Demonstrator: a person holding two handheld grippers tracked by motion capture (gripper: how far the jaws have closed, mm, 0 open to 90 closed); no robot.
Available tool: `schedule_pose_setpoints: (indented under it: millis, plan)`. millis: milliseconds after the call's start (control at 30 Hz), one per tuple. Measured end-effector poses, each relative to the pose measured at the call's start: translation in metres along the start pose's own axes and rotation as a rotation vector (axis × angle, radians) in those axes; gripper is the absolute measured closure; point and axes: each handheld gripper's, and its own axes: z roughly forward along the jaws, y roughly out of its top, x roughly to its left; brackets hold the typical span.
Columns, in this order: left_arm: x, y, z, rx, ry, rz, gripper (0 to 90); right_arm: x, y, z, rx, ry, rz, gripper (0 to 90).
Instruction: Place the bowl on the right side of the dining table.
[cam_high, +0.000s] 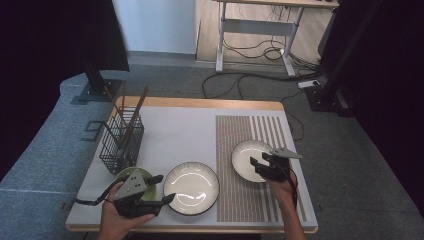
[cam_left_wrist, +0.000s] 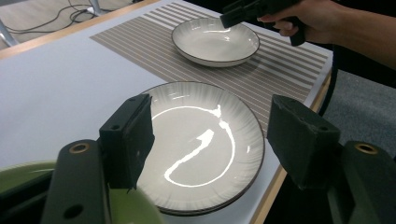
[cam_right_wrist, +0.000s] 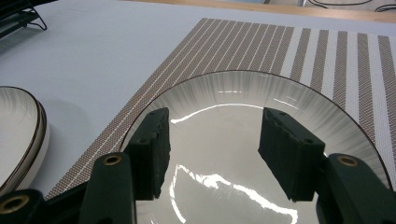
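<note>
A large white plate (cam_high: 191, 187) with a dark rim lies near the table's front edge. My left gripper (cam_high: 166, 188) hovers at its left side, open, with nothing between the fingers. In the left gripper view the same plate (cam_left_wrist: 205, 144) lies beyond the left gripper (cam_left_wrist: 210, 112), whose jaws stand wide apart. A smaller white bowl (cam_high: 247, 156) rests on the striped placemat (cam_high: 252, 130). My right gripper (cam_high: 259, 161) is held over its near side, open. In the right gripper view the right gripper (cam_right_wrist: 212, 126) frames the bowl (cam_right_wrist: 289, 98) without touching it.
A green bowl (cam_high: 145, 175) sits under my left hand, also at the lower left as the green bowl (cam_left_wrist: 18, 172). A black wire basket (cam_high: 121, 140) holding chopsticks stands at the table's left. Bare white mat (cam_high: 185, 135) lies behind the plate.
</note>
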Motion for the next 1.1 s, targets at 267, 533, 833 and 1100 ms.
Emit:
schedule_pose_setpoints:
  millis: [267, 533, 833, 1100]
  plan:
    - [0.008, -0.001, -0.006, -0.008, 0.021, -0.018, 32.5, 0.001, 0.000, 0.001, 0.008, 0.002, -0.007, 42.9]
    - [0.017, -0.003, -0.011, -0.014, 0.044, -0.031, 33.5, 0.001, -0.001, 0.003, 0.016, 0.003, -0.009, 42.9]
    - [0.027, -0.004, -0.018, -0.026, 0.067, -0.050, 33.7, 0.003, -0.001, 0.005, 0.028, 0.018, -0.025, 43.5]
    - [0.033, -0.005, -0.023, -0.035, 0.083, -0.061, 33.9, 0.002, -0.001, 0.006, 0.030, 0.013, -0.022, 43.3]
